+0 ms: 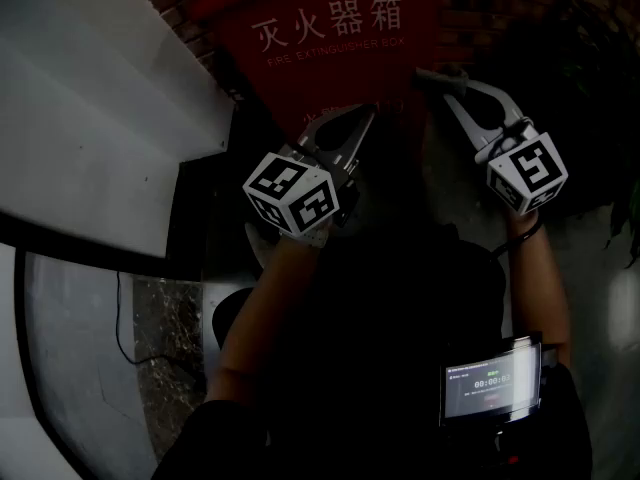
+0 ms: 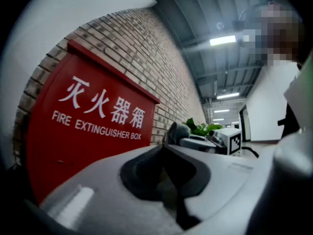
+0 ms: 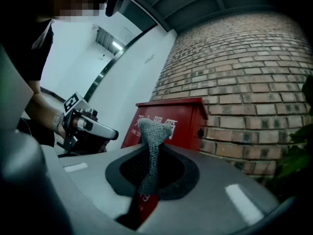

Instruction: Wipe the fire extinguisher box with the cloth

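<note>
The red fire extinguisher box (image 1: 330,48) with white lettering stands against a brick wall; it also shows in the left gripper view (image 2: 93,126) and the right gripper view (image 3: 181,121). My right gripper (image 1: 432,76) is shut on a grey knitted cloth (image 3: 150,146), which sticks up between its jaws, close to the box's right edge. The cloth (image 2: 178,131) is also visible in the left gripper view. My left gripper (image 1: 365,118) hangs in front of the box's lower part, its jaws together with nothing in them. In the right gripper view, the left gripper (image 3: 115,133) is a little away from the box.
A brick wall (image 3: 244,67) runs behind and to the right of the box. A white wall panel (image 1: 90,98) lies to the left. Green plant leaves (image 1: 625,218) are at the right. A small screen (image 1: 490,383) hangs on the person's chest.
</note>
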The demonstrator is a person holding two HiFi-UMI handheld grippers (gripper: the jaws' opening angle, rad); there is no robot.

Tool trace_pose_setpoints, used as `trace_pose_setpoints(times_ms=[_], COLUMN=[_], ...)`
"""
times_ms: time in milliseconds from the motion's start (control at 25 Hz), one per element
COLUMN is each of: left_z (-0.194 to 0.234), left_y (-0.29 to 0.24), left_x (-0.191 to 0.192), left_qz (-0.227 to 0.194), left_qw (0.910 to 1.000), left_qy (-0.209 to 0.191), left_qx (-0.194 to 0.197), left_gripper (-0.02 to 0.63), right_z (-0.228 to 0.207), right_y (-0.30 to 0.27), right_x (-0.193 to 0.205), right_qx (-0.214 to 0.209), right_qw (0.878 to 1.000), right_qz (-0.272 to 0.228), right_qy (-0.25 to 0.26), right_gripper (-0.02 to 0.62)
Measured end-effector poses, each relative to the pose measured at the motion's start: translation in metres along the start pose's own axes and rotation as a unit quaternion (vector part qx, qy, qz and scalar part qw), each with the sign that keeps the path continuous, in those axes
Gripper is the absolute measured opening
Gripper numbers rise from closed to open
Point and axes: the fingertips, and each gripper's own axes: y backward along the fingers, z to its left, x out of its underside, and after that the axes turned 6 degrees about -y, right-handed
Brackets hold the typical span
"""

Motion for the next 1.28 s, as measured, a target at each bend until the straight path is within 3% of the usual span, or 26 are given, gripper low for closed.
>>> trace_pose_setpoints(times_ms=[280,480,880,1080,1280], left_z=[-0.021,-0.018,-0.019,-0.013,-0.005], left_y=[-0.065,-0.114,-0.142,-0.153,-0.156], left_x=[-0.029,-0.027,-0.033,-0.014,0.011], left_qz=[-0.016,-0.014,-0.012,-0.002,0.015], left_qw=[0.9998,0.9988,0.9985,0.9986,0.9987], left_qy=[-0.004,-0.042,-0.051,-0.05,-0.044], left_qx=[-0.013,-0.019,-0.013,-0.016,-0.022], left_gripper=[0.0,0.002,0.0,0.0,0.0], right_z=[-0.073,-0.103,-0.147,-0.149,-0.14], right_y=[-0.016,-0.049,-0.091,-0.111,-0.13], right_x=[-0.024,-0.014,-0.015,0.004,0.03], right_qx=[0.0,-0.046,-0.042,-0.059,-0.06], right_qw=[0.991,0.965,0.945,0.935,0.915], right_qz=[0.029,-0.022,0.023,0.04,0.079], right_qy=[0.13,0.259,0.324,0.348,0.39], right_gripper=[0.031,0.031,0.031,0.031,0.031])
